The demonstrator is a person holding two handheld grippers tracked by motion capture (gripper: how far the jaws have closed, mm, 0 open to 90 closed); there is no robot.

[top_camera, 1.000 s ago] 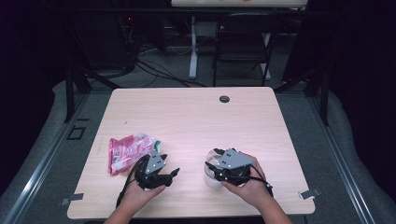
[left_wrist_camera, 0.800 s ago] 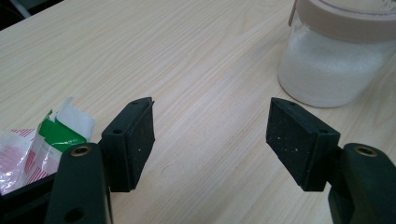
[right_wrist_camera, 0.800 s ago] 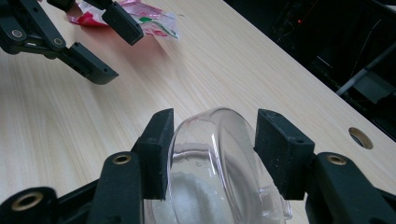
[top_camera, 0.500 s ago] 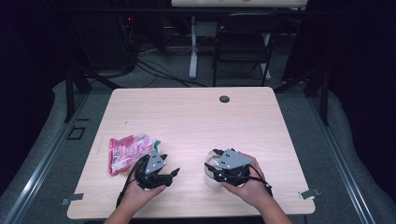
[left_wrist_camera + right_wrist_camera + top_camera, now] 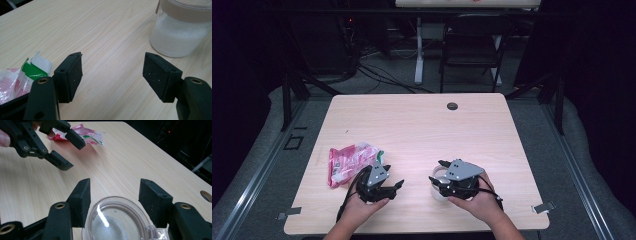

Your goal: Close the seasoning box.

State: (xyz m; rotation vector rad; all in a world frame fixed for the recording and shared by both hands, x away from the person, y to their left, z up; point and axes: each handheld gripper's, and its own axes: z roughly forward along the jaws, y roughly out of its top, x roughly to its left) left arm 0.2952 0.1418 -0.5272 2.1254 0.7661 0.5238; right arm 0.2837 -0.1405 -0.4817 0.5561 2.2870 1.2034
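Jar (image 5: 438,187) stands on the table (image 5: 422,125) near its front edge, right of centre, right gripper (image 5: 438,172) directly above it. Left gripper (image 5: 396,186) just left of the jar, apart from it. Plastic packet (image 5: 349,162) lies behind and left of that gripper.

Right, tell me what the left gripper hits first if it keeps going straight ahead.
Probably the clear plastic jar of white powder: bare table lies ahead of the open left gripper, the jar slightly off to one side.
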